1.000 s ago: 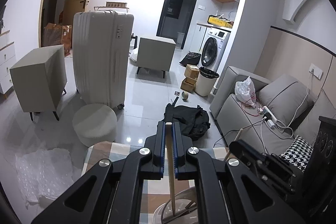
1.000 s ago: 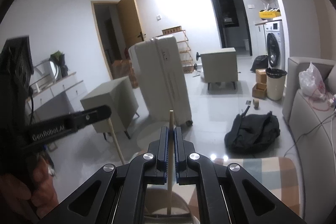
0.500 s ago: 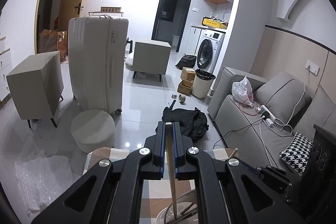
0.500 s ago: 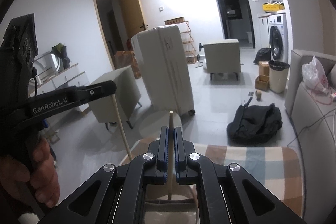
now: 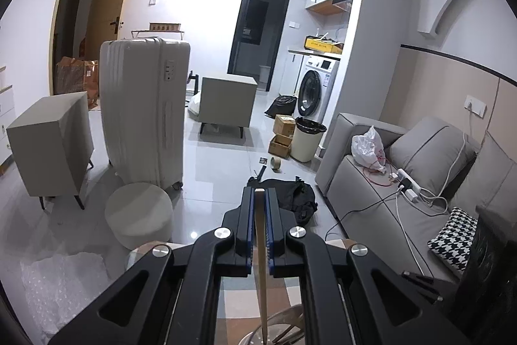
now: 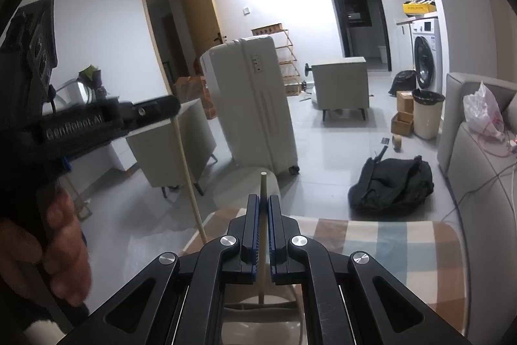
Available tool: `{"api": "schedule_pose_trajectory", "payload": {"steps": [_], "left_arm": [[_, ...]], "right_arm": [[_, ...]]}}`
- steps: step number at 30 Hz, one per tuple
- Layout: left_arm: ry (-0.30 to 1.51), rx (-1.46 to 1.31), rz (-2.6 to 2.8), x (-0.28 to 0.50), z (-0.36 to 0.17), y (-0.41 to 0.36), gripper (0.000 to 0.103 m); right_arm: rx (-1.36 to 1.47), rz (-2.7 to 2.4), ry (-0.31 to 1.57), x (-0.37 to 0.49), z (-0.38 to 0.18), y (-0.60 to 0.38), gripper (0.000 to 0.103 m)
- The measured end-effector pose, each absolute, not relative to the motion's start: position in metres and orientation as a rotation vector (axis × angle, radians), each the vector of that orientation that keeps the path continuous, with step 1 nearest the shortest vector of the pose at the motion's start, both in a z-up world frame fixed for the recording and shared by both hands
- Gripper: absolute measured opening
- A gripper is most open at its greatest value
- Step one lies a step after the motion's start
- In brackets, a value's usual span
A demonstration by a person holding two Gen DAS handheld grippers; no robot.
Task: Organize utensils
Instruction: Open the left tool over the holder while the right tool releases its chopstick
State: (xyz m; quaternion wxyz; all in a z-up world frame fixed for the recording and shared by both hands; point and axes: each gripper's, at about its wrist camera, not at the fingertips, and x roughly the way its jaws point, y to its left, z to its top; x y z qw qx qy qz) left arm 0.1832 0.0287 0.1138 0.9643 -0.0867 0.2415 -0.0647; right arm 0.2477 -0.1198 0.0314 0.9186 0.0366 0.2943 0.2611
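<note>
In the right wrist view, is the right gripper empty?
No, the right gripper is shut on a pale wooden chopstick that stands up past its fingertips.

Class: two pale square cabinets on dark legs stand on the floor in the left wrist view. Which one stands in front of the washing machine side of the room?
The far cabinet, right of the tall white suitcase; the other cabinet stands left of the suitcase, nearer the camera.

2 grippers showing, left gripper [image 5: 260, 199] and right gripper [image 6: 264, 206], each clamping 1 of 2 chopsticks [image 5: 260, 248], 1 suitcase [image 5: 143, 109] standing, 2 cabinets [image 5: 48, 144], 1 stool [image 5: 139, 215], 1 backpack [image 5: 295, 198] lying, 1 bin [image 5: 307, 139], 2 boxes [image 5: 281, 136]
</note>
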Motion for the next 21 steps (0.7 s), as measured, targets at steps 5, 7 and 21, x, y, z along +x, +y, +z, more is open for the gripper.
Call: {"api": "schedule_pose_trajectory", "payload": {"steps": [5,7,21], "left_arm": [[0.454,-0.154,-0.119,0.178,0.103,0.027,0.002],[0.447,-0.15,-0.121,0.177,0.105,0.027,0.002],[0.571,-0.198,-0.24,0.163,0.103,0.032,0.002]], "right_arm": [[0.064,0.547,0.615,0.244,0.027,-0.121,0.004],[0.065,0.553,0.622,0.243,0.025,-0.122,0.004],[0.035,0.619,0.663,0.237,0.022,-0.119,0.007]]}}
